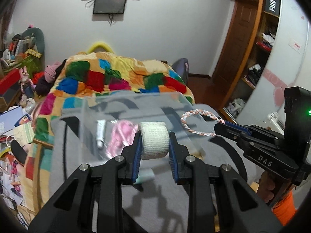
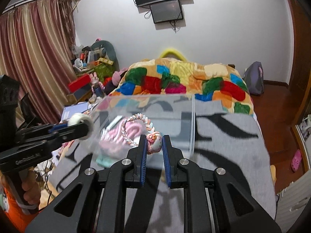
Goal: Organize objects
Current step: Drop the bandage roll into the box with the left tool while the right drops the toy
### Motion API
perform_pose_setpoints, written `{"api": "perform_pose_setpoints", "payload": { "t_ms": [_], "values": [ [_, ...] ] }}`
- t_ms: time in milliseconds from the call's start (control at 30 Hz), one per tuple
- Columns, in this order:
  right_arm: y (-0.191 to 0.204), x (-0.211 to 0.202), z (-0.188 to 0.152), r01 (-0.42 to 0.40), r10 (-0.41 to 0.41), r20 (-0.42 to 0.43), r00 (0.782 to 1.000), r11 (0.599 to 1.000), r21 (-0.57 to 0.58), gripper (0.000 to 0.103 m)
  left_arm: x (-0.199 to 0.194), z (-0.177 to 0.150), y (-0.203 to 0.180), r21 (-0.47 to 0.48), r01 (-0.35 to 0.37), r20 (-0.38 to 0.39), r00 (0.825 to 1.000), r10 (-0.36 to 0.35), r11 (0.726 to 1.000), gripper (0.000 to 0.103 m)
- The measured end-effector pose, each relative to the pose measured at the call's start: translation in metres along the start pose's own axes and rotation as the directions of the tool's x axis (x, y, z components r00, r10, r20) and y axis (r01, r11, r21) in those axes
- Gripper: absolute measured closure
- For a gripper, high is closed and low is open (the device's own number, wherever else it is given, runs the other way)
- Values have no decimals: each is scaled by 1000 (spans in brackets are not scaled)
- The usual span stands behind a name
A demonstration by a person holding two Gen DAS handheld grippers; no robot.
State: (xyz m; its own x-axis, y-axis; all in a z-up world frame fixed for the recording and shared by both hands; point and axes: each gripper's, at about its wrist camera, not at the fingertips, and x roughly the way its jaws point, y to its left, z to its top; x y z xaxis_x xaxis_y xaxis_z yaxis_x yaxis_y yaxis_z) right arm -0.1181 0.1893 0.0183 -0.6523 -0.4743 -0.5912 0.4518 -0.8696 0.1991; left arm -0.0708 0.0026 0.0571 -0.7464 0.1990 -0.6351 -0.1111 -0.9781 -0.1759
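Note:
My left gripper (image 1: 154, 136) is shut on a white bandage roll (image 1: 154, 140) and holds it over the near edge of a clear plastic box (image 1: 136, 99). The roll also shows in the right wrist view (image 2: 82, 122). My right gripper (image 2: 154, 140) is shut on a small pink-and-white charm (image 2: 154, 142) with a braided pink-and-white cord loop (image 1: 191, 119) hanging from it, just over the box (image 2: 192, 120). In the box lie a white tube (image 1: 101, 133) and a pink item (image 1: 121, 134).
The box stands on a grey blanket with black lettering (image 1: 223, 155) on a bed. A colourful patchwork quilt (image 1: 120, 71) lies behind it. A cluttered desk and shelf (image 1: 17, 58) stand at the left, a wooden wardrobe (image 1: 258, 48) at the right.

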Motion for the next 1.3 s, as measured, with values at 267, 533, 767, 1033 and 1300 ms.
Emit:
{"api": "perform_pose_setpoints", "payload": {
  "t_ms": [267, 533, 767, 1033, 1300],
  "values": [
    [9, 53, 16, 37, -39, -72, 997, 999, -26, 89, 35, 15, 29, -31, -56, -60, 997, 54, 998, 77],
    [22, 83, 11, 37, -50, -148, 988, 995, -91, 89, 67, 7, 36, -41, -63, -128, 990, 58, 997, 77],
    [27, 91, 8, 39, -62, -203, 977, 992, -118, 88, 75, 6, 35, -50, -34, -175, 984, 24, 998, 74],
    [29, 49, 3, 34, -54, -130, 990, 988, -151, 71, 37, 1, 30, -15, -61, -95, 994, 60, 998, 50],
    [13, 3, -21, 84, -95, -71, 993, 986, -146, 52, 16, -34, 31, -24, -109, -102, 989, 106, 994, 13]
  ]
}}
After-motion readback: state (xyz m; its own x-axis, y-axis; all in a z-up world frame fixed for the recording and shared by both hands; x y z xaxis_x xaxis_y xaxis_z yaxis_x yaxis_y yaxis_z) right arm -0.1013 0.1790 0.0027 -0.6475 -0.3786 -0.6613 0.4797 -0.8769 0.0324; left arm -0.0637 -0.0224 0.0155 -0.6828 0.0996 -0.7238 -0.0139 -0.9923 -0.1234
